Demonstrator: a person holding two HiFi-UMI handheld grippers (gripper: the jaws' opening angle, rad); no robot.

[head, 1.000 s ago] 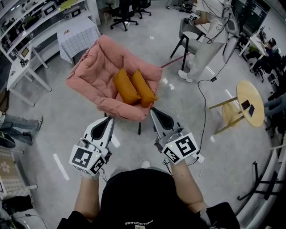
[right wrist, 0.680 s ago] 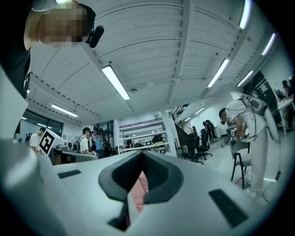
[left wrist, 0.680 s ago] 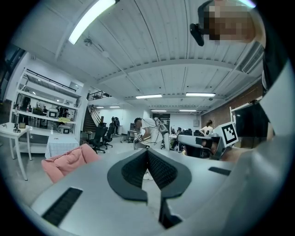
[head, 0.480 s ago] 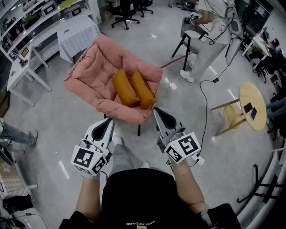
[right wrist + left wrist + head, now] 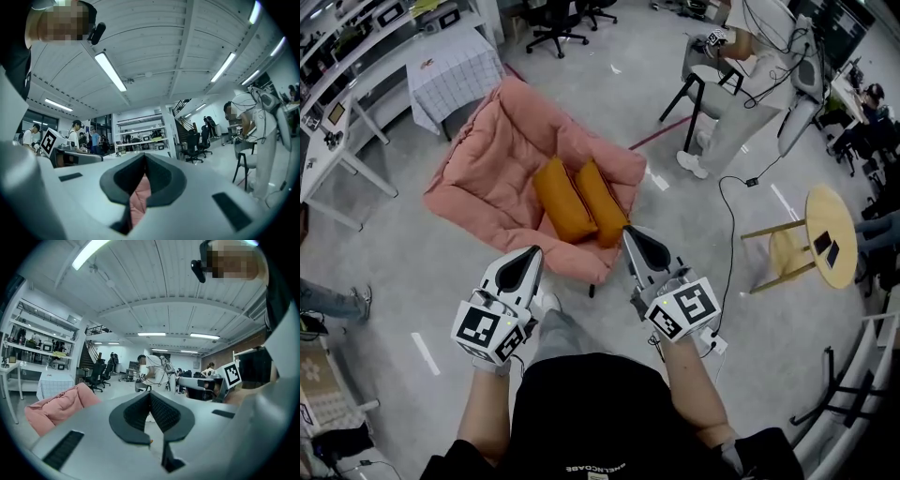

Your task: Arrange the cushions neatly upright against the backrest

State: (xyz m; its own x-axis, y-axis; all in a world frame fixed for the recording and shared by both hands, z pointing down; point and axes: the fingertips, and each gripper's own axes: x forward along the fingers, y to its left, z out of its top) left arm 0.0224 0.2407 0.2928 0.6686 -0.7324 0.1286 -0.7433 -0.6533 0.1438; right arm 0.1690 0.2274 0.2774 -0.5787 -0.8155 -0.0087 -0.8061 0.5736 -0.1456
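Centre frame, head view: pink chair (image 5: 487,183), thickly padded, quilted into soft puffy ridges, with a broad hollow seat and rolled rim. Its backrest (image 5: 511,117) rises toward the upper left.

Two orange cushions lie in the seat hollow. The left cushion (image 5: 562,199) and right cushion (image 5: 602,202) are both long, plump and bolster-shaped in smooth matte fabric. They lie side by side and touching, slanted from upper left to lower right, nearer the front rim than the backrest.

Lower frame: left hand-held gripper (image 5: 528,255) and right hand-held gripper (image 5: 630,232), both pale hard plastic tapering to a point, with black ribbed pads and a marker cube at the rear. Both are short of the chair and touch nothing. In each gripper view the jaws are pressed together at the tips with nothing between them.

Floor (image 5: 412,272) is grey and glossy. Right edge: round wooden side table (image 5: 839,202) on splayed legs. Upper left: checked cloth (image 5: 450,70) draped over a counter.
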